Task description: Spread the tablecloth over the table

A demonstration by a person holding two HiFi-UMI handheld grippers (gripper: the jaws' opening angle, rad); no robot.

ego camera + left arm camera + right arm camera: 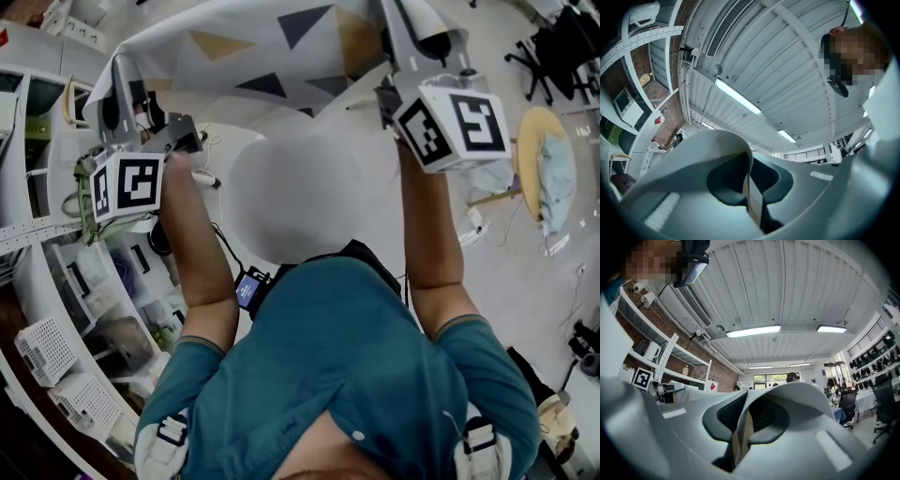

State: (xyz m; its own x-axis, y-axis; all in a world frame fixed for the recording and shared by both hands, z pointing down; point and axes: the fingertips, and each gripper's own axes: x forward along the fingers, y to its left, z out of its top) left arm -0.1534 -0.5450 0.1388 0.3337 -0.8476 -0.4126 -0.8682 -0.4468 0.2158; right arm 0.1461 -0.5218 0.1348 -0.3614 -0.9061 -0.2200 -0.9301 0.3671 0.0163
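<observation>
A white tablecloth printed with dark, tan and grey triangles hangs stretched between my two grippers at the top of the head view. My left gripper is raised at the left and shut on the cloth's edge. A thin strip of cloth shows pinched between its pads. My right gripper is raised at the right, shut on the other corner, with a fold of cloth clamped between its pads. Both gripper views look up at the ceiling. No table for the cloth shows in any view.
Shelving with white baskets and clutter runs along the left side. A black office chair and a round wooden stand with a pale blue cloth sit at the right. Cables lie on the light floor.
</observation>
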